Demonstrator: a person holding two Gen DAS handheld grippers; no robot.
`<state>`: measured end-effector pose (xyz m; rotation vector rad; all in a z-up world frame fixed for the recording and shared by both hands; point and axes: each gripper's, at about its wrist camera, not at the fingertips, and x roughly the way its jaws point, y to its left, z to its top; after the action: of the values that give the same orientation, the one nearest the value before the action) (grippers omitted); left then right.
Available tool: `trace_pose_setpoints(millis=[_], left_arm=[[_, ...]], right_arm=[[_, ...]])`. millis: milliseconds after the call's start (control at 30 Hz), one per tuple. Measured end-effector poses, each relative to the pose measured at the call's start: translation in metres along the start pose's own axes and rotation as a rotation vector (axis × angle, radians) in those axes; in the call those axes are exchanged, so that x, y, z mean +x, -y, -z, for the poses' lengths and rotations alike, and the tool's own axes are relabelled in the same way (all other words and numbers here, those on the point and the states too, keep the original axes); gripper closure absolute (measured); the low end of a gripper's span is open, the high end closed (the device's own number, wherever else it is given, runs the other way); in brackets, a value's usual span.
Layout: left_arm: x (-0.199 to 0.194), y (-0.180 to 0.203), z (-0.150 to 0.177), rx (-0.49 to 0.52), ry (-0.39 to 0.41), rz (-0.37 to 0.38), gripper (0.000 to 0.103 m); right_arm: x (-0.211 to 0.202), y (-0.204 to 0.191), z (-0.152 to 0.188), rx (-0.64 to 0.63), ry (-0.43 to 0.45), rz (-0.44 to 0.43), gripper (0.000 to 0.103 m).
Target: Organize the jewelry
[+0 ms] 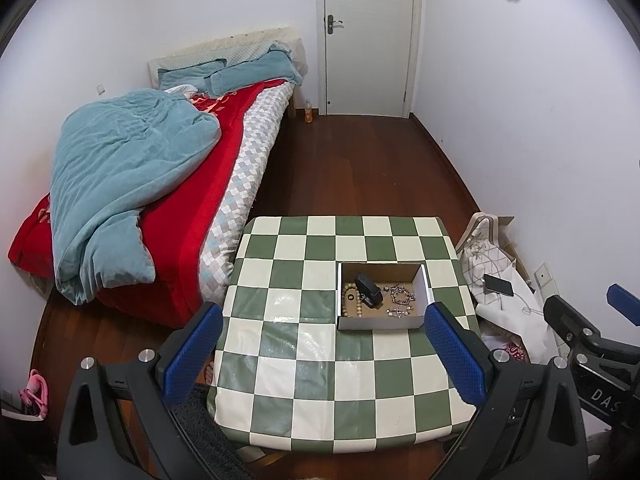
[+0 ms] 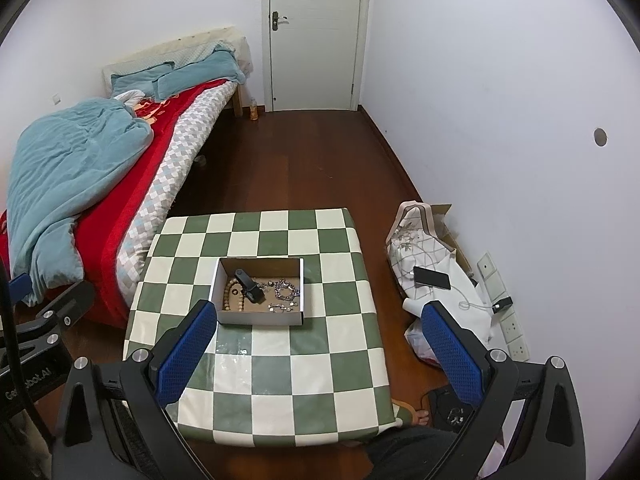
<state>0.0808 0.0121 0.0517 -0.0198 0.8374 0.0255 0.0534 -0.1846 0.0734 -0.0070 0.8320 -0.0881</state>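
Note:
A shallow cardboard box (image 1: pixel 383 323) (image 2: pixel 259 318) stands on a green-and-white checkered table (image 1: pixel 320 380) (image 2: pixel 280 360). Inside lie a wooden bead bracelet (image 1: pixel 347 300) (image 2: pixel 232 297), a black watch (image 1: pixel 369 290) (image 2: pixel 249 285) and silver chain jewelry (image 1: pixel 401 298) (image 2: pixel 285 292). My left gripper (image 1: pixel 324 356) is open and empty, held above the table's near half. My right gripper (image 2: pixel 320 354) is open and empty, above the table's near right part. Each gripper shows at the edge of the other's view.
A bed with a teal duvet (image 1: pixel 132 184) and red cover stands left of the table. A bag pile with a phone (image 2: pixel 431 278) lies on the floor to the right, by wall sockets. A white door (image 1: pixel 368 36) is at the back.

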Motion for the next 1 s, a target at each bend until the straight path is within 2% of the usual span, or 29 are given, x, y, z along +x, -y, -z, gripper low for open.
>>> trace_pose_setpoints(millis=[1000], left_arm=[[-0.012, 0.004, -0.005, 0.007, 0.028, -0.003, 0.000]], right_arm=[[-0.017, 0.000, 0.003, 0.021, 0.036, 0.011, 0.000]])
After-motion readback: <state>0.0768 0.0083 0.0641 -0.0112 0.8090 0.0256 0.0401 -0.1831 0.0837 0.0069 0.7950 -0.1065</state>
